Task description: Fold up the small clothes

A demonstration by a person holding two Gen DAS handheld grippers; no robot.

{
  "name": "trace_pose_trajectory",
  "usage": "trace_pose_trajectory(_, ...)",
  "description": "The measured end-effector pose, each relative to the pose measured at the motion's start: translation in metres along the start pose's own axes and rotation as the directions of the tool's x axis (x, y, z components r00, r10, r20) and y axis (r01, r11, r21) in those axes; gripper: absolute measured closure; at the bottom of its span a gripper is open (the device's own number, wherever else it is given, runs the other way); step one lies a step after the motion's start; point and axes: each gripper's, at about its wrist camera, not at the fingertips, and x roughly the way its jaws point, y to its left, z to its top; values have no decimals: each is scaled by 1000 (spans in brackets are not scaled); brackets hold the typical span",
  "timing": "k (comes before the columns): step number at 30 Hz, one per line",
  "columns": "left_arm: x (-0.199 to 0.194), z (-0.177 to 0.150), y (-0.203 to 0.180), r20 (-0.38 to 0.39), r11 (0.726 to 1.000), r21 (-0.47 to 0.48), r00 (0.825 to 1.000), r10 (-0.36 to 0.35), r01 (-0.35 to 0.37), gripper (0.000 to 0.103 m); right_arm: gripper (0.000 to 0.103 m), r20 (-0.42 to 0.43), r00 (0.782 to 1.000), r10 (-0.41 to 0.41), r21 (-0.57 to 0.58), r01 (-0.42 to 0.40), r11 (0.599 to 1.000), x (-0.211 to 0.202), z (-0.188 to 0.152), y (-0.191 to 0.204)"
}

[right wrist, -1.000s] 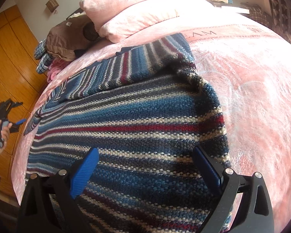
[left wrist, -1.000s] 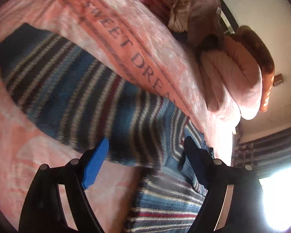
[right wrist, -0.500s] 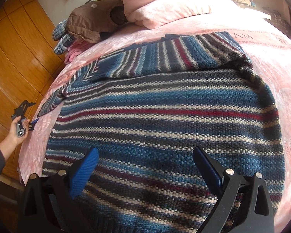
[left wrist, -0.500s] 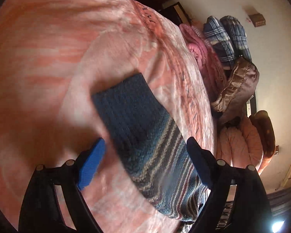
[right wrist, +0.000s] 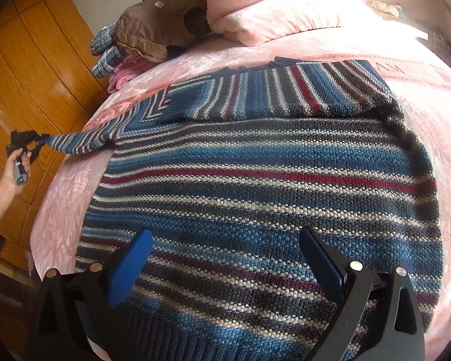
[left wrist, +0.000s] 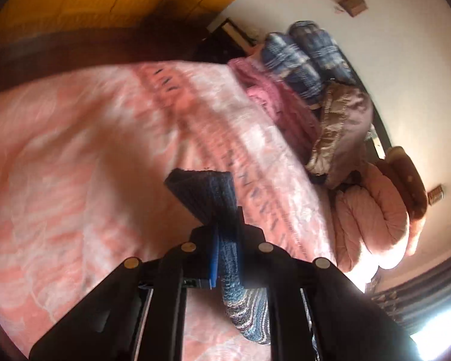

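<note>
Striped sweater (right wrist: 255,186) spread flat on pink bed (right wrist: 430,60). Left tongs (left wrist: 225,240) clamped on dark sleeve cuff (left wrist: 207,195), blurred in left wrist view; right wrist view alone showing whole sleeve (right wrist: 75,144) stretched toward 9 o'clock, off the bed edge. Right tongs (right wrist: 222,258) spread open, empty, above hem at 6 o'clock.
</note>
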Motion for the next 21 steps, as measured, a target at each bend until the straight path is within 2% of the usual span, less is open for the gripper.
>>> trace_pose_trajectory(3,-25,11,-81,35,983,179,998,-51,44,95,5,5,1000,9,10,-9,1000,-8,-2,0)
trace_pose_trajectory(5,-34,4,-132,48,958,281,996,-72,56,95,5,12,1000,16,18,-16,1000,-14,-5,0)
trace_pose_trajectory(7,-37,-6,-174,48,936,344,994,-100,78,95,5,22,1000,20,22,-21,1000,-21,-6,-1)
trace_pose_trajectory(13,-30,-60,-267,11,872,467,986,-168,143,95,5,58,998,27,37,-29,999,-44,-6,-10)
trace_pose_trajectory(21,13,-156,-332,-120,813,531,971,-207,239,95,5,84,996,4,89,-11,996,-58,-3,-36)
